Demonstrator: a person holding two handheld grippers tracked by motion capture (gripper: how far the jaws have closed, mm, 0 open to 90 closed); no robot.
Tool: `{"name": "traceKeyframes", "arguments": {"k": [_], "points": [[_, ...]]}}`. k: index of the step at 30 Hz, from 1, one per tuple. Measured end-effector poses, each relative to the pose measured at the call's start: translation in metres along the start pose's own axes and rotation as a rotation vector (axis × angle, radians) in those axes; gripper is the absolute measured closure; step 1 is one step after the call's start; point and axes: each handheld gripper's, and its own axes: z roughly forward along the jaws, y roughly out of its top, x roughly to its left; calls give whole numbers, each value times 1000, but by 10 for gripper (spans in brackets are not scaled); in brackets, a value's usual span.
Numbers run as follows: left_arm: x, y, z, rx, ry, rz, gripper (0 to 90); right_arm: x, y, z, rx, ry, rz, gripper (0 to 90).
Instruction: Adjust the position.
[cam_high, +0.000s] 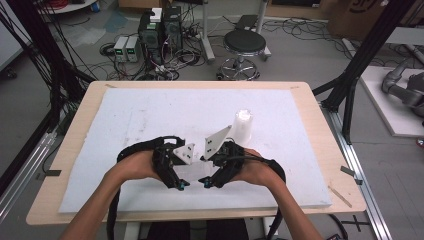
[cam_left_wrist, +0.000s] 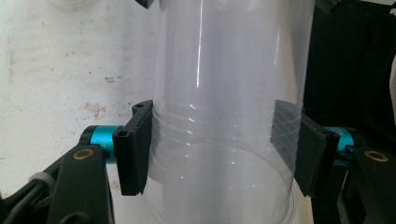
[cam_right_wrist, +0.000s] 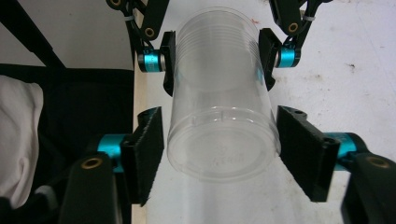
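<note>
Right gripper view shows the clear plastic cup (cam_right_wrist: 219, 116) lying level, base toward the camera, long axis running away. The right gripper (cam_right_wrist: 219, 154) has its pads at the base; contact is unclear. Beyond, the left gripper (cam_right_wrist: 215, 58) pinches the rim end, its mouth hidden.

Left gripper (cam_left_wrist: 212, 154) closed on a stack of clear plastic cups (cam_left_wrist: 229, 93): its two black pads (cam_left_wrist: 133, 149) press the stack's ribbed band from either side. The cups stand lengthwise up the frame, over a scuffed white table surface (cam_left_wrist: 60, 79). A dark mass (cam_left_wrist: 350, 65) lies at right.
</note>
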Motion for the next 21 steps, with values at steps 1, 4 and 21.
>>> {"name": "traceKeyframes", "arguments": {"k": [1,4,21], "points": [[0,0,0,0,0,0,329,0,0,0,0,0,0,343],[0,0,1,8,-1,1,330,0,1,1,5,2,-10,407],[2,0,1,-43,-7,-14,112,0,-2,2,2,-4,-10,425]]}}
